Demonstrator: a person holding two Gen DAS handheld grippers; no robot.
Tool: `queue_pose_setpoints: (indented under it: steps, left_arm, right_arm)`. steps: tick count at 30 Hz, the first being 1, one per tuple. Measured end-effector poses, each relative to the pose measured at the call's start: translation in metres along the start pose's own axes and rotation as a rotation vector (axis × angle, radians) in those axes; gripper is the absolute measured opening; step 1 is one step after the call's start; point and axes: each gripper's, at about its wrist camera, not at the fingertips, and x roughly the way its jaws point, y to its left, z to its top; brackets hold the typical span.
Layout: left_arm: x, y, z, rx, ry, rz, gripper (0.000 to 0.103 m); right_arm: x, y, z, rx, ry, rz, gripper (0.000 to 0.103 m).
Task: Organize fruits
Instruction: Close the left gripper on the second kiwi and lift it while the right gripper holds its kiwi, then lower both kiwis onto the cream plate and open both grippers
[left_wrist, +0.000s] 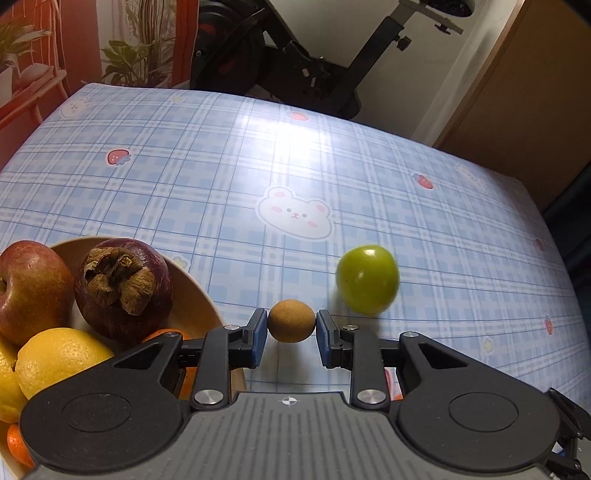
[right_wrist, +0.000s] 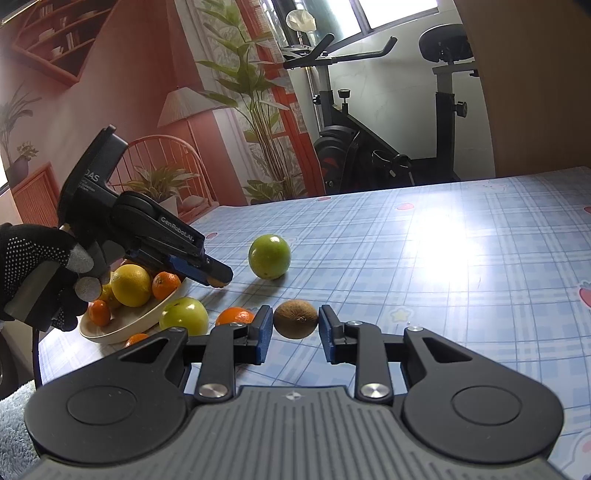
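In the left wrist view my left gripper (left_wrist: 291, 318) is shut on a small round brown fruit (left_wrist: 291, 328), its blue pads touching both sides. Just left of it stands a cream bowl (left_wrist: 192, 280) holding a red apple (left_wrist: 31, 291), a mangosteen (left_wrist: 123, 288), a yellow citrus (left_wrist: 59, 358) and tangerines. A green fruit (left_wrist: 367, 280) lies on the cloth to the right. In the right wrist view my right gripper (right_wrist: 295, 318) is shut on a brown kiwi (right_wrist: 295, 322). The left gripper (right_wrist: 218, 281) points down beside the bowl (right_wrist: 122, 326). Two green fruits (right_wrist: 269, 256) (right_wrist: 183, 315) and a tangerine (right_wrist: 235, 316) lie on the table.
A blue checked cloth (left_wrist: 295, 166) covers the table. An exercise bike (right_wrist: 388, 147) stands beyond its far edge, with a chair (right_wrist: 162, 162) and plants at the back left. A wooden cabinet (left_wrist: 517, 92) rises on the right. A black-gloved hand (right_wrist: 33, 266) holds the left gripper.
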Motion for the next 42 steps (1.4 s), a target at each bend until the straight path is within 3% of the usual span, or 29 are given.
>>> queue_pose_setpoints:
  steps: [9,18,23,26,30,42]
  left_arm:
    - [-0.065,0.025,-0.014,-0.025,-0.108,-0.106,0.03]
    - [-0.121,0.061,-0.039,0.043,-0.161,-0.052,0.03]
    - [-0.124,0.073,-0.066,0.032,-0.145,-0.048,0.03]
    - [-0.122,0.078,-0.077,0.113,-0.152,0.017,0.03]
    - [-0.119,0.085,-0.082,0.162,-0.141,0.027,0.03]
    - [-0.106,0.096,-0.091,0.19,-0.094,0.041,0.03]
  right_arm:
    - [0.007,0.003,0.003,-0.01,0.027,-0.013,0.03]
    - [0.023,0.028,0.027,-0.049,0.04,0.011,0.03]
    - [0.05,0.078,0.041,-0.193,0.095,0.071,0.03]
    - [0.069,0.109,0.042,-0.27,0.146,0.124,0.03]
    - [0.099,0.143,0.041,-0.359,0.224,0.176,0.03]
    - [0.151,0.166,0.036,-0.434,0.344,0.186,0.03]
